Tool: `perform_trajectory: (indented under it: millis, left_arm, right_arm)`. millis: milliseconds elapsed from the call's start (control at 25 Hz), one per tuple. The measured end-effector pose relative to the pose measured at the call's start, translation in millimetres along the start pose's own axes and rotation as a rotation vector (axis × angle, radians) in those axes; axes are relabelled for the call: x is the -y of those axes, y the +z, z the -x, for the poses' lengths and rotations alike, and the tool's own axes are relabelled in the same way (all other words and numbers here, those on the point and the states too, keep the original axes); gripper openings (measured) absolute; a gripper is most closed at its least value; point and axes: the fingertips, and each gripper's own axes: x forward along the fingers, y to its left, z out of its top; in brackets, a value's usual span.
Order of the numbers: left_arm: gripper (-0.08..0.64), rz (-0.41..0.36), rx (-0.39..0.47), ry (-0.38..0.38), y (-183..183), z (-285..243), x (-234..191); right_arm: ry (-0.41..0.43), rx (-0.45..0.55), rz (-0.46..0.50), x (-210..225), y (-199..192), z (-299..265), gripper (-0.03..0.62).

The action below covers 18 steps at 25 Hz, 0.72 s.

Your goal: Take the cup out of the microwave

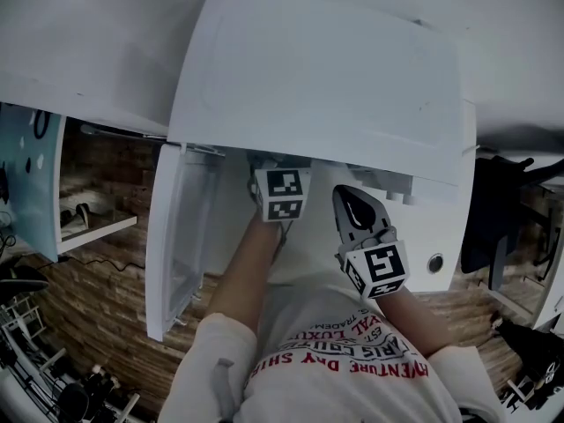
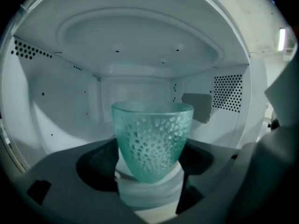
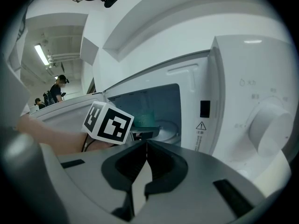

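White shirt (image 1: pixel 308 315) with red lettering; dark grey jaws; black-and-white marker cubes (image 1: pixel 282 195).

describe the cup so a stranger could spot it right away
Find the white microwave with its door swung open. The cup stands upright in the middle of the cavity. It is the only coloured thing in there: see-through teal, dimpled all over, narrowing toward its base.

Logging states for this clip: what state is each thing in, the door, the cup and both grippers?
Door: open, swung left.
Cup: upright inside the microwave, not gripped.
Left gripper: open, jaws either side of the cup.
Right gripper: shut, empty, outside the microwave.
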Motion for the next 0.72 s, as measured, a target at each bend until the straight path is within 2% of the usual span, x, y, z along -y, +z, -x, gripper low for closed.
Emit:
perform_trajectory:
  millis: [80, 440, 720]
  left_arm:
    - [0.357, 0.001, 0.001, 0.025, -1, 1, -3]
    - [0.353, -0.003, -0.008, -0.012, -6, 5, 7]
    - [0.353, 0.013, -0.015, -0.041, -6, 39, 13]
  right_arm:
    - [-0.004, -0.004, -0.001, 1, -2, 1, 0.012]
    - [-0.009, -0.012, -0.01, 0, -5, 2, 0.012]
    - [-0.001, 0.008, -0.012, -6, -5, 10, 0.012]
